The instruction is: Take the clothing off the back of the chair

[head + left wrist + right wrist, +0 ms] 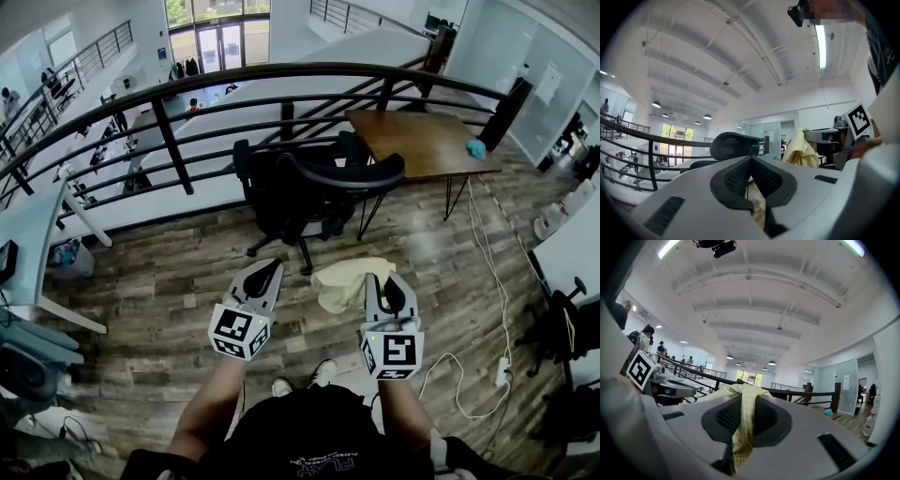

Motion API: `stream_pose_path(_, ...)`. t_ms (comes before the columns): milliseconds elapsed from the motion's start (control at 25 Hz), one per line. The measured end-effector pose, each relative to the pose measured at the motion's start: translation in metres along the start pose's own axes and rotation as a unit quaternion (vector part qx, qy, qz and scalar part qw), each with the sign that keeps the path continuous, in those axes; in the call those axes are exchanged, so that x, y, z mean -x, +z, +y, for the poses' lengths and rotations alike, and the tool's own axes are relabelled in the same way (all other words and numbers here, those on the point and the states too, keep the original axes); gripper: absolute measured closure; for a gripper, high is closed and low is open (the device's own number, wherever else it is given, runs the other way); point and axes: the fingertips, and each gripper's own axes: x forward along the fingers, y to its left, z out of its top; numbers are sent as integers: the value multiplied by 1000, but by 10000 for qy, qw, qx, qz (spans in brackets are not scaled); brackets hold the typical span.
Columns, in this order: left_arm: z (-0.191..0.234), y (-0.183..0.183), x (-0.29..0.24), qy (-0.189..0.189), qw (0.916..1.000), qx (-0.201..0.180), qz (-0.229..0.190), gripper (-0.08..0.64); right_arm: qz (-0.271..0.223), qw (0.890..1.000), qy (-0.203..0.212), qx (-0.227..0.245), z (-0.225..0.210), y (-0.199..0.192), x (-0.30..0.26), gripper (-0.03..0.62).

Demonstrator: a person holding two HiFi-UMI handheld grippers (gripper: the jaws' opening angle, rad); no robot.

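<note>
A black office chair point(300, 187) stands by the railing, its back bare, about a step ahead of me. A pale yellow garment point(345, 281) hangs in the air between the chair and my right gripper point(386, 283), which is shut on one edge of it. In the right gripper view the yellow garment point(743, 427) runs down between the pads of the right gripper point(746, 401). My left gripper point(266, 272) is held level beside it, shut and holding nothing. In the left gripper view the left gripper point(751, 160) points at the chair's headrest point(736, 143), with the garment point(801, 151) to its right.
A black curved railing point(234, 89) runs behind the chair. A wooden table point(422, 141) with a blue cloth point(476, 148) stands at the back right. A white cable point(487, 272) trails over the plank floor to a power strip point(502, 373). A white desk point(37, 234) is at the left.
</note>
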Motion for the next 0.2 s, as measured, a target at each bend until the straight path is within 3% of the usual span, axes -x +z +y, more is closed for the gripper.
stream_pose_path(200, 3, 1, 1, -15, 10000, 11, 2, 546, -2, 10000, -35, -7, 2, 2, -2, 545)
